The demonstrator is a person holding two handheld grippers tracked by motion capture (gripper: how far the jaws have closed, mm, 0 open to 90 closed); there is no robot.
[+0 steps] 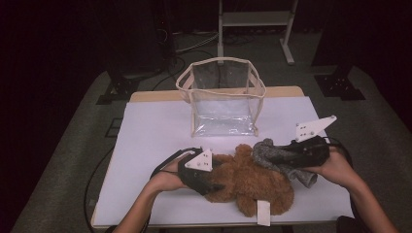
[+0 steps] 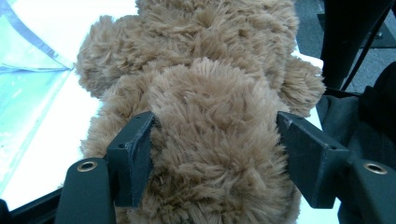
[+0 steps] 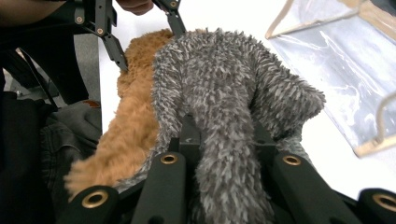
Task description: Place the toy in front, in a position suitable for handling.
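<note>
We clamp our left gripper [image 1: 214,187] on the brown teddy bear [image 1: 252,182] lying mid-table before the clear bag [image 1: 223,99], while our right gripper [image 3: 219,135] pinches the grey fuzzy cloth [image 3: 224,84] draped against it.

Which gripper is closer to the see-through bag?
The right gripper. It holds the grey plush toy just in front of the bag; the left gripper grips the brown teddy, farther back.

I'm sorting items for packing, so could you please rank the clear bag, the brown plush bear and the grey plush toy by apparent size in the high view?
1. Brown plush bear and clear bag: alike, unranked.
2. Grey plush toy, smallest, partly hidden by the right gripper.
</note>
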